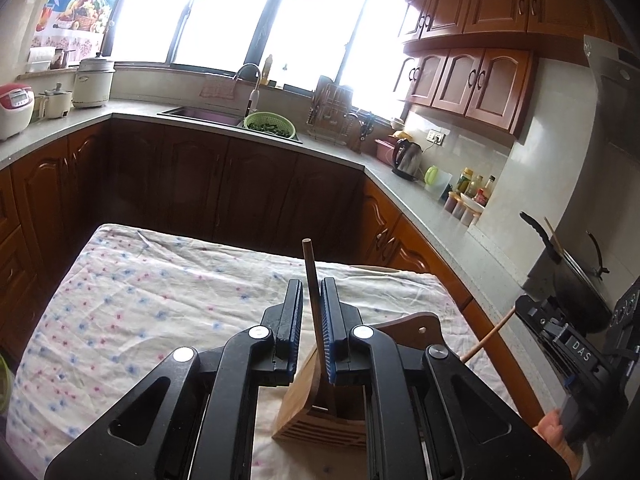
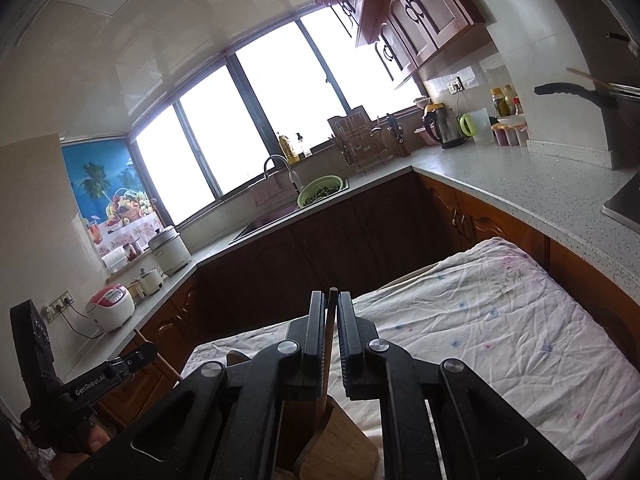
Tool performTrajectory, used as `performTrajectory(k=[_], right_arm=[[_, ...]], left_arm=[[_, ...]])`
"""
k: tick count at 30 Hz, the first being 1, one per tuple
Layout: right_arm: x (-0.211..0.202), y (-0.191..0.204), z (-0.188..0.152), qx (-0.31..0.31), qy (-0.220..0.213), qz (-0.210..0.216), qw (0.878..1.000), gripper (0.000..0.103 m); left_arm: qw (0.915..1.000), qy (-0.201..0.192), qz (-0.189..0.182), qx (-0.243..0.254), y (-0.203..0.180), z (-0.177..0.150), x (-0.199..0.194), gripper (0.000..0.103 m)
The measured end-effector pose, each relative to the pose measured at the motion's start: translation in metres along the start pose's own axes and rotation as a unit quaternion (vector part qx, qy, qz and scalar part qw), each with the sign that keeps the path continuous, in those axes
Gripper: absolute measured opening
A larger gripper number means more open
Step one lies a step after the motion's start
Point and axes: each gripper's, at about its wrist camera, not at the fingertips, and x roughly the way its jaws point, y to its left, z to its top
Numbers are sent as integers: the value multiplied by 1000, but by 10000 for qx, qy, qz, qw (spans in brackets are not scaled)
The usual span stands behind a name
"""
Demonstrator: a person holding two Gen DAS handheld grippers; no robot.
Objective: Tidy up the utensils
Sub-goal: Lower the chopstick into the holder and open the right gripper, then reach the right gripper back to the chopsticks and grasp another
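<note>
2 grippers, each pinching 1 chopstick above the wooden holder (image 1: 320, 412).
Left gripper (image 1: 311, 316) nearly closed on dark chopstick (image 1: 310, 276); right gripper (image 2: 330, 332), likewise, grips chopstick (image 2: 330, 320). Floral cloth (image 1: 140, 300) bare leftward. "DAS", "GenRobot.AI" readable.

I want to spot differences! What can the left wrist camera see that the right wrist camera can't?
Only the left wrist view shows the black pot by the stove and the right gripper's light stick. Only the right wrist view shows the ceiling. Both show the flowery cloth, the wooden holder, the green basket, the kettle, and a stick between each gripper's own fingers.
</note>
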Motion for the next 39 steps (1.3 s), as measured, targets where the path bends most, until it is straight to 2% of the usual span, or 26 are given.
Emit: performTrajectory(k=[2, 4, 5, 6, 7, 8, 9, 10, 12, 13, 18, 26, 39], right_arm=[[-1, -3, 0, 67, 38, 4, 10000, 10], [-2, -4, 0, 102, 80, 14, 9999, 12], [-3, -4, 0, 120, 94, -8, 9999, 19], [-5, -5, -1, 151, 96, -5, 9998, 36], [-6, -6, -1, 191, 87, 15, 9998, 45], [-9, -7, -1, 233, 75, 25, 9997, 60], [-11, -8, -2, 268, 70, 30, 9996, 68], [-14, -9, -2, 300, 81, 49, 9995, 71], [-20, -11, -5, 375, 101, 137, 9992, 86], [-25, -11, -8, 403, 106, 174, 9990, 89], [-46, -9, -26, 439, 272, 288, 9983, 98], [-81, 1, -54, 313, 523, 392, 9974, 98], [-128, -11, -100, 376, 927, 180, 9948, 98]], left_arm=[[10000, -10, 18, -33, 1, -1, -3, 32], [10000, -36, 58, -63, 3, -2, -6, 45], [9999, -39, 84, -70, 3, -2, -8, 49], [9999, -38, 85, -72, 3, -3, -9, 50], [9999, -16, 76, -73, 4, -4, -11, 55], [9999, 23, 86, -79, 4, -5, -12, 67], [9999, 39, 120, -91, 5, -7, -15, 73], [9998, 21, 145, -102, 7, -10, -19, 80], [9998, 34, 179, -120, 10, -17, -28, 89], [9997, 56, 215, -136, 12, -21, -32, 94], [9991, 165, 298, -258, 25, -47, -59, 98], [9975, 429, 426, -352, 37, -85, -97, 98], [9945, 716, 605, -465, 56, -137, -143, 98]])
